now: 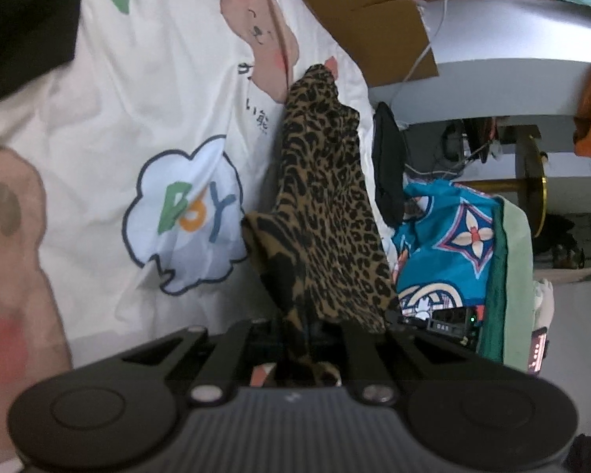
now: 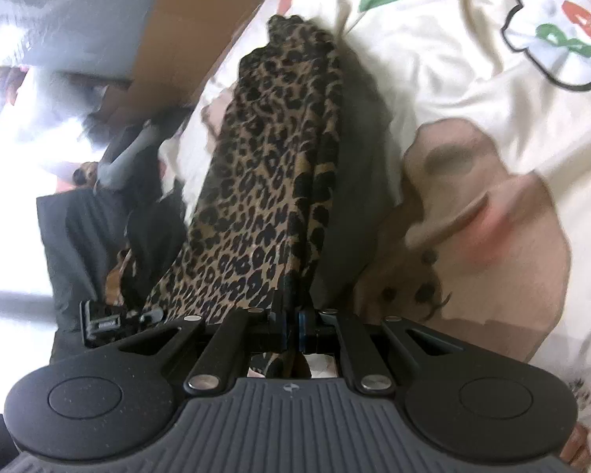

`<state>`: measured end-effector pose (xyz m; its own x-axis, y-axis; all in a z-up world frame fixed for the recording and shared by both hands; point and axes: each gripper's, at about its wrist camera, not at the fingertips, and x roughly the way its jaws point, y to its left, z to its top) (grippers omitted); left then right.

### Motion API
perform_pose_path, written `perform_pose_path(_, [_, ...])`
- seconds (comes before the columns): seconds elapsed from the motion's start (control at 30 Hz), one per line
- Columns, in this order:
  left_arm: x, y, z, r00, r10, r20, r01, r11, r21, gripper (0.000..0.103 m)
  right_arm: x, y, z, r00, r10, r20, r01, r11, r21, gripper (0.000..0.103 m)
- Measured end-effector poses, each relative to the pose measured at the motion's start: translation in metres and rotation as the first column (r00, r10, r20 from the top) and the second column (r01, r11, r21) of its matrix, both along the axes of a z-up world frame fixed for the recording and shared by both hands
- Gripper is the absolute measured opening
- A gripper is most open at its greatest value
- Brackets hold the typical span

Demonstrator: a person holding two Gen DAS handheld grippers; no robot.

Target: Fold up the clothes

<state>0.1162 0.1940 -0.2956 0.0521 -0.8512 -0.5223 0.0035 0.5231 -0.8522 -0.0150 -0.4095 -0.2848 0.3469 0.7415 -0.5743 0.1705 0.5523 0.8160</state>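
Observation:
A leopard-print garment (image 1: 323,213) hangs stretched above a white cartoon-printed bed sheet (image 1: 118,110). My left gripper (image 1: 295,327) is shut on one end of it, with cloth bunched between the jaws. In the right wrist view the same leopard-print garment (image 2: 264,181) runs away from my right gripper (image 2: 291,319), which is shut on its near edge. The far end of the garment rests on the bed sheet (image 2: 453,79). Both sets of fingertips are hidden under the fabric.
A pile of clothes with a teal patterned piece (image 1: 449,244) and a green one (image 1: 508,283) lies beside the bed. A cardboard box (image 1: 358,12) stands at the bed's edge. A dark garment (image 2: 98,236) lies to the left in the right wrist view.

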Motion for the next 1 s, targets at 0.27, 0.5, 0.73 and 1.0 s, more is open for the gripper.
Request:
perform_pose_path(0.27, [-0.019,0.022,0.006,0.997,-0.052,-0.063,0.049,0.998,-0.048,0.006,-0.024,0.020,0.008,0.991,0.126,-0.037,-0.124,0.991,0.057,0.003])
perform_pose_path(0.5, [-0.013,0.022,-0.002,0.997,0.007,-0.071,-0.009,1.000,-0.029,0.006,-0.029,0.024,0.002,0.992,0.114,-0.056,-0.110,0.991,0.080,0.003])
perform_pose_path(0.73, [0.005,0.020,-0.005,0.991,0.125,-0.046,-0.130,0.985,-0.112,0.006,-0.014,0.010,0.003,0.999,-0.022,-0.031,0.026,0.992,0.123,0.003])
perform_pose_path(1.0, [0.038,0.007,-0.006,0.978,0.208,-0.015,-0.208,0.965,-0.162,0.007,0.011,0.001,0.006,0.993,-0.121,0.012,0.119,0.985,0.124,0.004])
